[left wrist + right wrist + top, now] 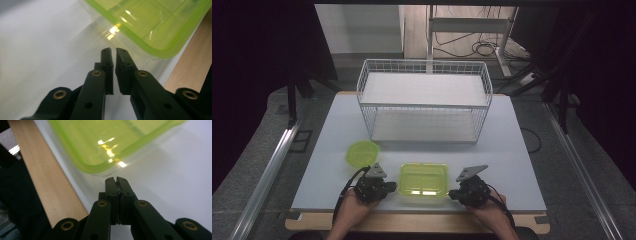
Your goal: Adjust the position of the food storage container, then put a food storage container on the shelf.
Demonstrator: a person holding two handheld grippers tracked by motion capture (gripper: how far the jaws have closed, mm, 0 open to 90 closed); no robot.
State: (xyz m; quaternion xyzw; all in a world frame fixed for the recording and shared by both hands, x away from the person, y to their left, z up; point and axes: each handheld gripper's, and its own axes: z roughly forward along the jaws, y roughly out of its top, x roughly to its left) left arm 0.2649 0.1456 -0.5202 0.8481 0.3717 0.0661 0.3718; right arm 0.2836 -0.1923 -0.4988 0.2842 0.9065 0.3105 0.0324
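The rectangular green container (424, 181) is sitting near the table's (512, 150) front edge, where a wooden strip (412, 220) is running along, leaving bare surface to either side. A round green lid (362, 153) is lying just behind to the left, and a wire basket (424, 100) is standing well apart at the back. The left gripper (391, 187) and right gripper (454, 194) are flanking the container's short sides, pointing inward. The left jaws are standing barely parted and the right ones pressed together, both gripping nothing
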